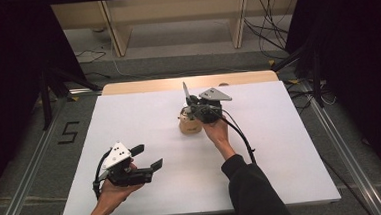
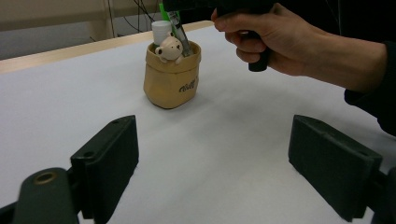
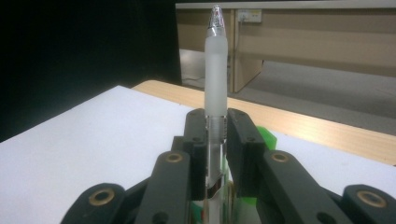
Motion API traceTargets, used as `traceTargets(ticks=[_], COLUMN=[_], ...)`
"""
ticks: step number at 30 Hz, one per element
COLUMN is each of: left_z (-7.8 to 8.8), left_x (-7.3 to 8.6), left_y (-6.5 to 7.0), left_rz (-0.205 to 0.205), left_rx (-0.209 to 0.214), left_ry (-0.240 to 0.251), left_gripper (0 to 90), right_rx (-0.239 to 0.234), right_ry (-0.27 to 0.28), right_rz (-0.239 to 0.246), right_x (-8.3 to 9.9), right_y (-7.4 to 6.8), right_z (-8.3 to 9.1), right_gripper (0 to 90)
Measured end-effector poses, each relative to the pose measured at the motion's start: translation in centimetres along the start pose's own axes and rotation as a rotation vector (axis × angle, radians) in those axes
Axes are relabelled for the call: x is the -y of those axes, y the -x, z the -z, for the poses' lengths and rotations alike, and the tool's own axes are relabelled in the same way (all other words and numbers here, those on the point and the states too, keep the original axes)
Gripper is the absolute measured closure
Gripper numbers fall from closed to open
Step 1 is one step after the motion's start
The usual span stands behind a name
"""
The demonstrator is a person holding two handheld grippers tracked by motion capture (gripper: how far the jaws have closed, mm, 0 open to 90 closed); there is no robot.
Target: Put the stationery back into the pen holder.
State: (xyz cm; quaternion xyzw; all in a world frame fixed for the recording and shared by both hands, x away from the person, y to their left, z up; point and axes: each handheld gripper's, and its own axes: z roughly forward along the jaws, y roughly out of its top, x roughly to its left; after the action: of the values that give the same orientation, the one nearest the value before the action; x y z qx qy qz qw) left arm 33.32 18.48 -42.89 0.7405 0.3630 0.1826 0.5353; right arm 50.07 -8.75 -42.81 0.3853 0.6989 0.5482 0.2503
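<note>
Your right tool [image 3: 215,126] is clenched on a clear-barrelled pen with a frosted white grip [image 3: 215,70], tip pointing up, directly over the tan sack-shaped holder with a small bear figure on its front [image 2: 171,79], which stands on the white bench [image 1: 144,120] toward its far side. Whether the pen is going in or coming out, keep the barrel upright and move it straight along its own length, so it does not lever against the white tube [image 2: 161,31] and green item [image 2: 163,9] that share the holder. The holder looks light; a sideways pull could tip it. Your left tool [image 2: 215,163] is released, jaws wide apart, resting low near your edge of the bench and aimed at the holder; it is well placed to steady the holder if needed.

The pen's lower end is hidden behind the jaws, so you cannot tell how deep it sits. The green item is cut off at the frame top.
</note>
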Motion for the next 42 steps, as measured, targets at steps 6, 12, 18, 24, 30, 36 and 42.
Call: traceTargets(ticks=[6, 12, 18, 24, 30, 36, 42], left_z=[0.0, 0.0, 0.0, 0.0, 0.0, 0.0, 0.0], left_x=[0.0, 0.0, 0.0, 0.0, 0.0, 0.0, 0.0], left_y=[-0.1, -0.1, -0.1, -0.1, -0.1, -0.1, -0.1], left_rz=[-0.001, 0.001, 0.002, 0.009, 0.009, 0.009, 0.014], left_rx=[-0.002, -0.002, -0.001, 0.001, 0.0, 0.0, -0.002], left_ry=[0.0, 0.0, -0.003, 0.0, 0.0, -0.001, 0.002], left_gripper=[15.5, 15.5, 15.5, 15.4, 15.5, 15.5, 15.5], right_rx=[0.003, -0.009, -0.03, -0.036, -0.044, -0.036, -0.04], right_ry=[-0.015, -0.035, 0.002, 0.009, 0.022, 0.031, 0.028], right_rz=[0.004, 0.004, -0.011, -0.012, -0.028, -0.031, -0.038], right_x=[0.1, 0.1, -0.6, -0.9, -1.4, -1.9, -2.1], right_y=[-0.1, -0.1, 0.0, 0.1, 0.6, 1.3, 1.6], right_z=[0.0, 0.3, 1.0, 1.2, 1.8, 2.7, 3.1], right_gripper=[78.6, 67.5, 58.9, 57.8, 55.7, 54.5, 50.7])
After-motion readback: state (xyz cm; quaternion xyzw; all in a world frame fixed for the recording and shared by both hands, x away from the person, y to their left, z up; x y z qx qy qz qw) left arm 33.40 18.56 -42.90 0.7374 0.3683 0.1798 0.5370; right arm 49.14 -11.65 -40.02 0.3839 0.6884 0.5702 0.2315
